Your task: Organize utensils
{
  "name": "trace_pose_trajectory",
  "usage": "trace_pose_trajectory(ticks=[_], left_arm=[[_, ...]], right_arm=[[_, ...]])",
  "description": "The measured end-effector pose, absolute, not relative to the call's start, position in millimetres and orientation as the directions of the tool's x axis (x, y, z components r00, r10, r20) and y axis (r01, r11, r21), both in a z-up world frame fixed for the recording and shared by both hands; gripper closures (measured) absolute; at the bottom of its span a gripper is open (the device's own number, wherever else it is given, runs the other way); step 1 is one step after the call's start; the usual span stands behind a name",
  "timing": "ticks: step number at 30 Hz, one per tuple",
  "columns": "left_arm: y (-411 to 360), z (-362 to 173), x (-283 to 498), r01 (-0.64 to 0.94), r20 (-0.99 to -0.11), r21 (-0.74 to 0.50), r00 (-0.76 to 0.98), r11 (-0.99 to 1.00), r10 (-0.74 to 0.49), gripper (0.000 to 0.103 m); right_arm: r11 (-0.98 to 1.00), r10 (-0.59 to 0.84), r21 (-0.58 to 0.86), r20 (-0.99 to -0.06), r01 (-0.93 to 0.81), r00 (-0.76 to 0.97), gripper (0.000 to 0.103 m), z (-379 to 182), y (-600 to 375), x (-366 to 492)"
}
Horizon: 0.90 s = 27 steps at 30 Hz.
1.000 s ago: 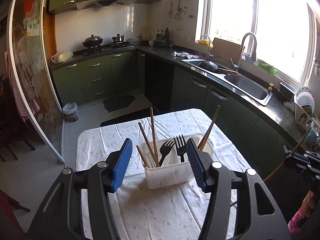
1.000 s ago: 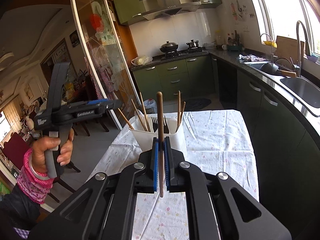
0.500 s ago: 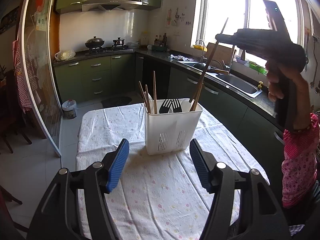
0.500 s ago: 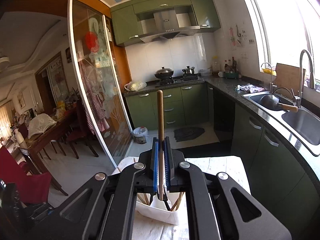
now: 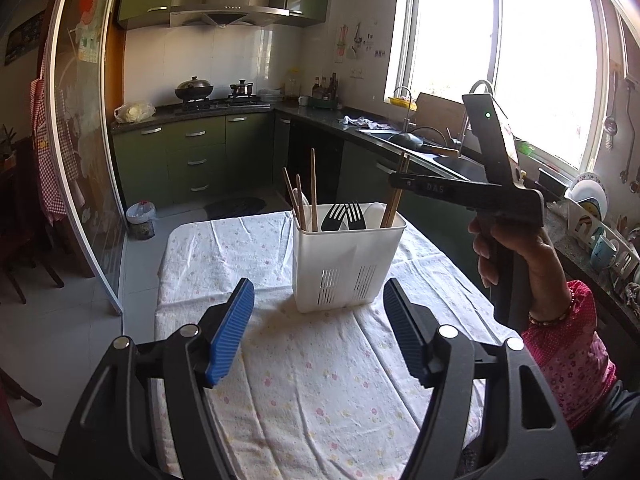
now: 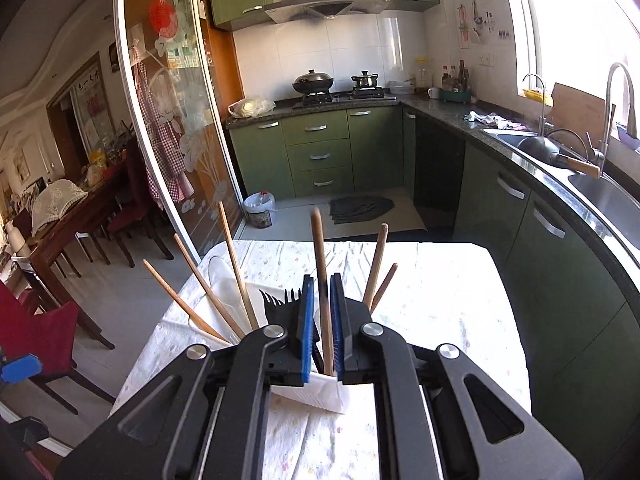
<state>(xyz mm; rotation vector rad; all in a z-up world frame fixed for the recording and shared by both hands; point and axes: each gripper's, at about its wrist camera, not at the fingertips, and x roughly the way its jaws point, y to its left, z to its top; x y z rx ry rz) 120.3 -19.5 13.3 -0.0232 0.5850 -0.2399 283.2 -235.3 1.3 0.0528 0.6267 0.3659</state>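
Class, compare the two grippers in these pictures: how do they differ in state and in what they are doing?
The left gripper is open and holds nothing; the right gripper is shut on a wooden chopstick. The left hangs back over the tablecloth; the right is above the white utensil holder. Both have blue-padded fingers.

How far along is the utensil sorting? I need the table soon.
Mostly done: the white caddy already holds chopsticks on its left and two black forks mid-bin. In hand: the right gripper is lowering a wooden chopstick into the right side. The left gripper is open, holding nothing. No loose utensils show on the tablecloth.
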Motion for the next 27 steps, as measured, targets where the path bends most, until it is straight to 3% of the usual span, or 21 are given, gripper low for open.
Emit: trace_pose_trajectory(ticks=[5, 10, 12, 19, 27], left_arm=[[-19, 13, 119, 0.192, -0.534, -0.084, 0.820, 0.978, -0.207, 0.039], [-25, 8, 120, 0.186, -0.534, -0.088, 0.821, 0.979, -0.203, 0.037], [-28, 4, 120, 0.182, -0.533, -0.086, 0.822, 0.980, -0.200, 0.036], [-40, -17, 118, 0.164, -0.540, -0.092, 0.820, 0.982, -0.187, 0.031], [-51, -37, 101, 0.118, -0.536, -0.095, 0.831, 0.988, -0.151, 0.027]], right_arm=[[0.927, 0.375, 0.185, -0.492, -0.327, 0.785, 0.068, 13, -254, 244], [0.911, 0.413, 0.194, -0.398, -0.365, 0.819, 0.033, 19, -278, 173], [0.911, 0.411, 0.188, -0.358, -0.366, 0.838, 0.027, 14, -289, 145], [0.930, 0.366, 0.186, -0.375, -0.318, 0.852, 0.005, -23, -310, 82], [0.940, 0.340, 0.175, -0.405, -0.293, 0.849, 0.005, -55, -308, 44]])
